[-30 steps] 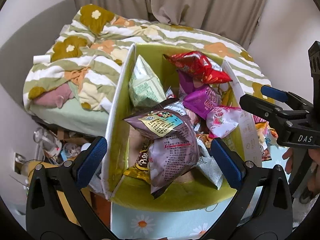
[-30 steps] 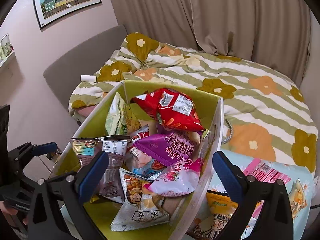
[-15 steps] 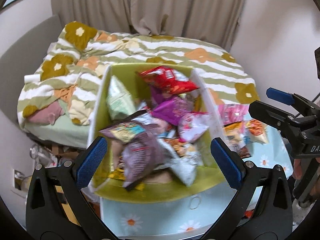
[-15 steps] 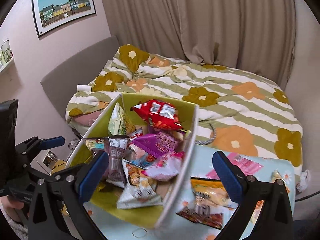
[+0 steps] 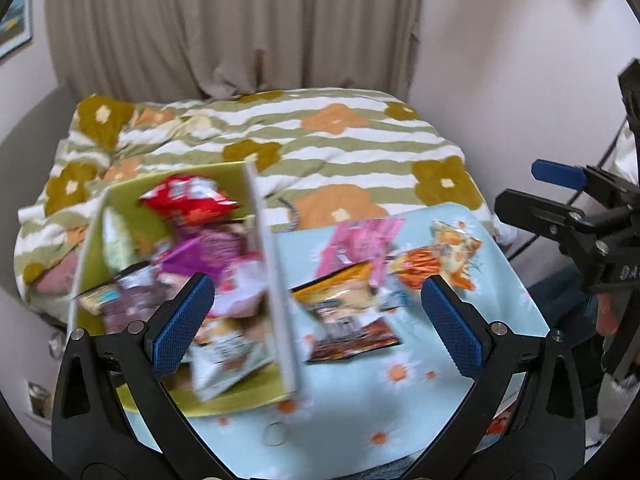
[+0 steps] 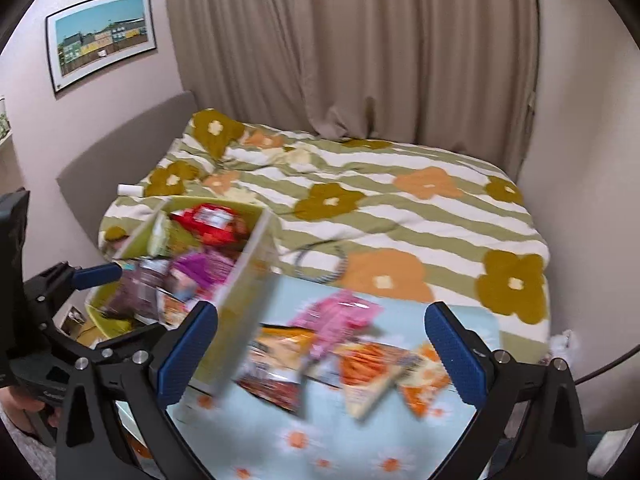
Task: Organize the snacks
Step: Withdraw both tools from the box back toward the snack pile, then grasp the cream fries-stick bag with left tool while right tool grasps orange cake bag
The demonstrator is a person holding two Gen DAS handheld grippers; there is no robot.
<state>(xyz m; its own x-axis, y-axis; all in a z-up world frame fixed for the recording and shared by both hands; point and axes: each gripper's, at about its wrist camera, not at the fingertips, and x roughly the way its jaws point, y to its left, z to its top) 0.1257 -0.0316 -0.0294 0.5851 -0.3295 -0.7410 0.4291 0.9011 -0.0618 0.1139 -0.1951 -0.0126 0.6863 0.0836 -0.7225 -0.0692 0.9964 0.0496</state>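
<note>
A green box (image 5: 94,236) packed with several snack packets, a red one (image 5: 184,200) on top, stands at the left of the table. Right of it a pink packet (image 5: 360,240), an orange packet (image 5: 436,260) and a yellow-brown packet (image 5: 344,316) lie loose on the cloth. My left gripper (image 5: 316,324) hangs open above the box's right wall, holding nothing. My right gripper (image 6: 320,352) is open and empty above the loose pink packet (image 6: 340,316), orange packet (image 6: 372,364) and yellow-brown packet (image 6: 276,360). The views are motion-blurred.
The table wears a light blue floral cloth (image 5: 400,392). Behind it lies a bed with a striped flower quilt (image 6: 400,208), a cable loop (image 6: 320,260) on it. Beige curtains (image 6: 360,60) and a framed picture (image 6: 104,36) cover the back wall.
Both grippers have pulled back and swung to the right, away from the box. The loose packets on the cloth have come into view. Both grippers stay open.
</note>
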